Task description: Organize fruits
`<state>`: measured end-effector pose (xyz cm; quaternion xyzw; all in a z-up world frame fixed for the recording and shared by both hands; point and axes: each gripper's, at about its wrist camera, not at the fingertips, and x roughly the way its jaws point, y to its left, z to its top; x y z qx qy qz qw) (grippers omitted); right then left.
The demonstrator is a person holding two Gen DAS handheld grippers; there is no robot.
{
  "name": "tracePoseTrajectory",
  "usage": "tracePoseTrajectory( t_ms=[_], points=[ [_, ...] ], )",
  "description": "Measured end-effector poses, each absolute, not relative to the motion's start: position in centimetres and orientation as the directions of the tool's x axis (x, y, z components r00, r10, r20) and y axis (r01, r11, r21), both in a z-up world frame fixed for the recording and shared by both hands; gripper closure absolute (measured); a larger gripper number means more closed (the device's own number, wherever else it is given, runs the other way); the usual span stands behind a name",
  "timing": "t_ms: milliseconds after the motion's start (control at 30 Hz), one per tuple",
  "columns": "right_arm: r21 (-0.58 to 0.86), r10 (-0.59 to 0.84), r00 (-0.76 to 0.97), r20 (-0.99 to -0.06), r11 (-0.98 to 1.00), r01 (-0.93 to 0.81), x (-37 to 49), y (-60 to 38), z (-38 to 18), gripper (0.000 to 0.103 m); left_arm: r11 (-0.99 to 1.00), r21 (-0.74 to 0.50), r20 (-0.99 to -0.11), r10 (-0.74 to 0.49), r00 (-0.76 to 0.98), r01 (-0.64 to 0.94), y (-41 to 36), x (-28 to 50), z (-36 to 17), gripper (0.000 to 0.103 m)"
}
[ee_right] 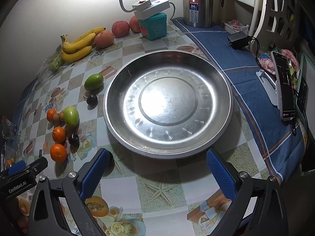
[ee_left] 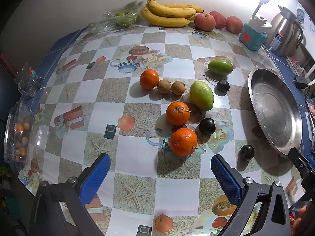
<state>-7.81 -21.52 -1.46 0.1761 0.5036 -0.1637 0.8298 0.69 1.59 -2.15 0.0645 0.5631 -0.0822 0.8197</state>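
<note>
Near the middle of the tabletop [ee_left: 177, 179] lay your loose fruit: three oranges [ee_left: 183, 142], two green mangoes [ee_left: 201, 95], two small brown fruits [ee_left: 164, 86] and dark plums [ee_left: 207, 126]. Your left hand-held gripper [ee_left: 160, 177] hovered spread wide just short of the nearest orange, holding nothing. Your right hand-held gripper [ee_right: 157, 173] hung spread and empty before the steel basin [ee_right: 118, 125], toward the right edge. Bananas [ee_left: 167, 13] and apples [ee_left: 204, 21] sat along the far edge.

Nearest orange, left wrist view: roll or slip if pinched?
The orange looks round, so a nudge would probably roll it. Its dimpled peel and the left hand-held gripper's textured pads suggest decent grip. The dark fruit sits close and may get bumped.
</note>
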Motion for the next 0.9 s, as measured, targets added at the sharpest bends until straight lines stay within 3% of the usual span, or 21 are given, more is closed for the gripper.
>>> tracePoseTrajectory(
  t_ms=[900],
  points=[
    [0.129, -0.09, 0.433, -0.897, 0.884, 0.45, -7.72, -21.64, -1.5, 0.004, 0.981, 0.006, -0.938, -0.062, 0.341, 0.195, 1.84, 0.79, -2.36, 0.0]
  ],
)
